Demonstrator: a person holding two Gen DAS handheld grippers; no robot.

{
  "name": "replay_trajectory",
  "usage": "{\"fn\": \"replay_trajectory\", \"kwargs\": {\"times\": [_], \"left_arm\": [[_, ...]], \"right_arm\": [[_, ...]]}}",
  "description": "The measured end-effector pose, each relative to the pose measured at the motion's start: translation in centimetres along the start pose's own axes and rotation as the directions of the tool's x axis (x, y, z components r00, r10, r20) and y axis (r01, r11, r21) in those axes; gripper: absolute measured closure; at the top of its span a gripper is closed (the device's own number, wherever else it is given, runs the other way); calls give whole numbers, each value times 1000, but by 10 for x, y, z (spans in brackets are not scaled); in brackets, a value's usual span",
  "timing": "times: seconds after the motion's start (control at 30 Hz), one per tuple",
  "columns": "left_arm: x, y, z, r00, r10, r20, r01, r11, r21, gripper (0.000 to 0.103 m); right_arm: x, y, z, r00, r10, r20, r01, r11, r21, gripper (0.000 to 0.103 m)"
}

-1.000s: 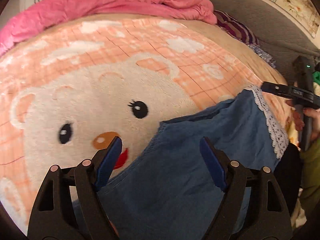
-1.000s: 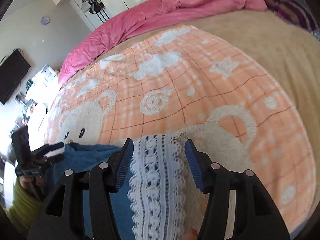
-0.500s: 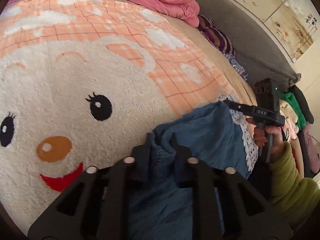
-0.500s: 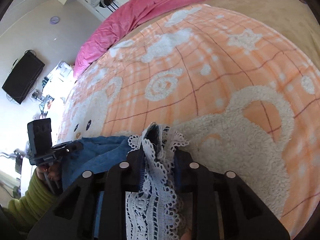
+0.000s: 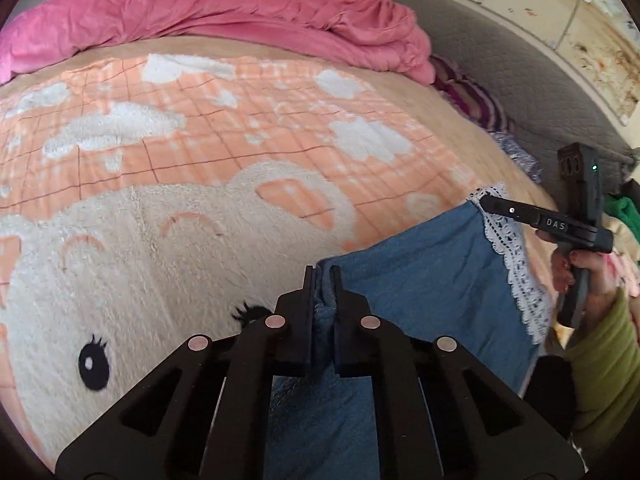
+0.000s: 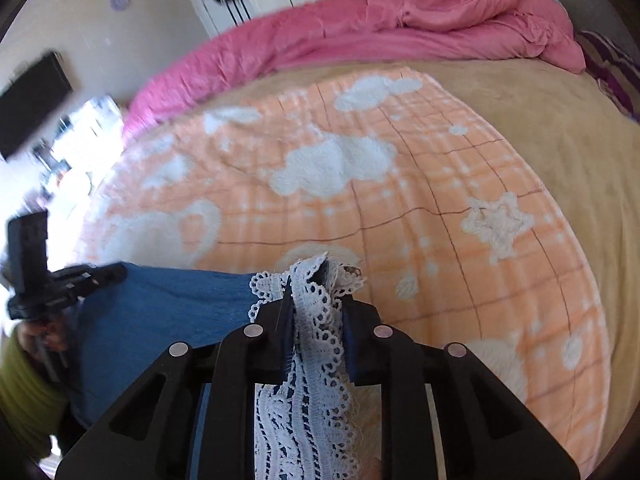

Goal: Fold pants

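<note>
A bedroom, mid-fold: I have one pair of blue denim pants [image 5: 424, 280] held up just over the bed, above the orange bear blanket [image 5: 168, 184], gripped at two places. My left claw [image 5: 323, 280] is clamped tight on a pinch of plain denim at one end, its two jaws pressed together with only the cloth between them. My right claw [image 6: 316, 288] has just been closing and now bites the white lace hem [image 6: 312, 360] at the other end, the lace bunched between its jaws. The cloth stretches between the two claws, seemingly lifted clear of the blanket along its far edge, though its lower part runs out of view beneath the rig, so I cannot tell whether it rests on the bed. By my reading the fold has only begun: both grips are taken, but no crease is laid and no half yet rests on the other; carrying one end over, setting it down and smoothing remain. Counted: one pair of pants, two claws, one bear blanket, one pink duvet [image 5: 224, 28] heaped along the far side of the bed, and one striped purple cloth [image 5: 476, 100] by the grey headboard [image 5: 532, 92].
</note>
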State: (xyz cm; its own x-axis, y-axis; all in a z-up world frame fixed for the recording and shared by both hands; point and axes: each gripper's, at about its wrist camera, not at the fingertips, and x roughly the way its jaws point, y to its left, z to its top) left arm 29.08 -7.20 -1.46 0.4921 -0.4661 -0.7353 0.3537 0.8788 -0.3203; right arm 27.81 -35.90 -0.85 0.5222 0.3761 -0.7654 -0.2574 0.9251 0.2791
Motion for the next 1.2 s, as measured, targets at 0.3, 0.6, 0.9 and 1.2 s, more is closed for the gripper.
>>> {"fn": "replay_trajectory", "kwargs": {"times": [0.3, 0.6, 0.9, 1.2], "left_arm": [[35, 26, -9, 995, 94, -22, -94, 995, -14, 98], [-32, 30, -13, 973, 184, 138, -169, 979, -111, 68], [-99, 9, -61, 950, 211, 229, -189, 975, -115, 63], [-166, 27, -132, 933, 296, 206, -268, 951, -156, 60]], "right_arm": [[44, -2, -8, 985, -164, -55, 159, 984, -78, 65], [-51, -13, -26, 974, -122, 189, 101, 988, 116, 37], [-108, -30, -82, 972, -32, 234, -34, 961, 275, 32], [-89, -13, -127, 999, 18, 38, -27, 966, 256, 32]]}}
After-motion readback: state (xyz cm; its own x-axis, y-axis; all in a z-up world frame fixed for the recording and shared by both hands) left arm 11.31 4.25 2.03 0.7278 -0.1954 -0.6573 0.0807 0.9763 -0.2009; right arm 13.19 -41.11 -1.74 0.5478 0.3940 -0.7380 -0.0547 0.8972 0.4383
